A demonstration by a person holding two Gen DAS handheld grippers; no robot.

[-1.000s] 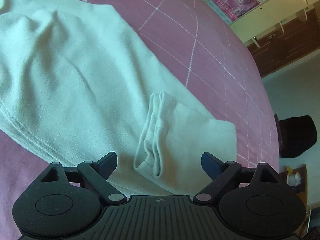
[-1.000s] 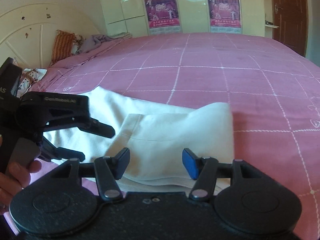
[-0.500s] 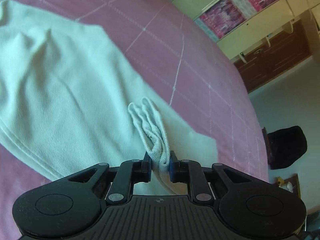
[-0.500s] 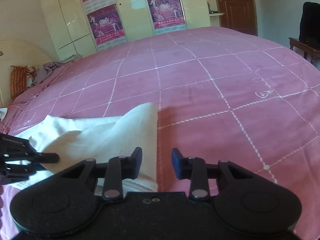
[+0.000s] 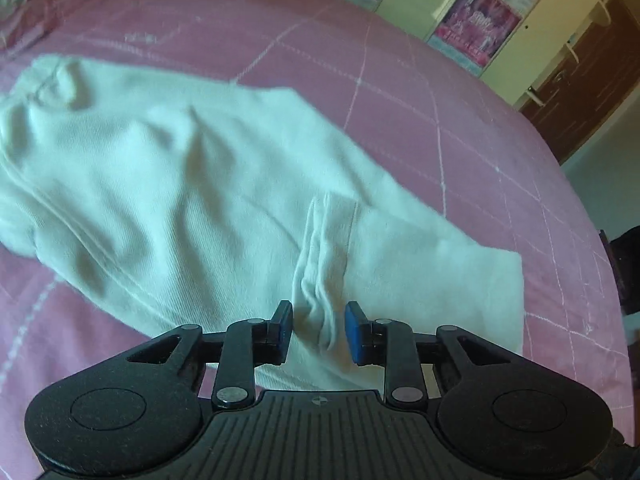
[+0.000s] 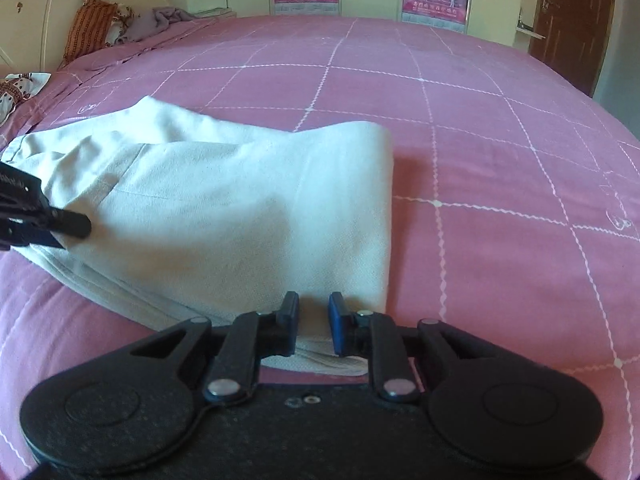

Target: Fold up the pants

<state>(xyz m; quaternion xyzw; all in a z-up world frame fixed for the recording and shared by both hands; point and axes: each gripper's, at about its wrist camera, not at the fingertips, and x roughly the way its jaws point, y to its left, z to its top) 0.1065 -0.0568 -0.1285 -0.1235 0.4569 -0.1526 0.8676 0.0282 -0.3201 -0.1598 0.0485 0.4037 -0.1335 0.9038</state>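
left wrist: close, angled down; right wrist: close, angled down; shared: pants (image 5: 224, 184), bed (image 6: 480, 160)

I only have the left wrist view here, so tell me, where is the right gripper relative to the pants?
Observer: The right gripper straddles the near edge of the folded pants, close to their right-hand corner; its jaws are closing with cloth between them.
Operator: What is at the head of the bed?
Observer: An orange patterned pillow leans by the headboard.
Operator: Is my left gripper visible from there?
Observer: Yes, the left gripper enters at the left edge, fingertips over the pants' left end, jaws opening around a cloth ridge.
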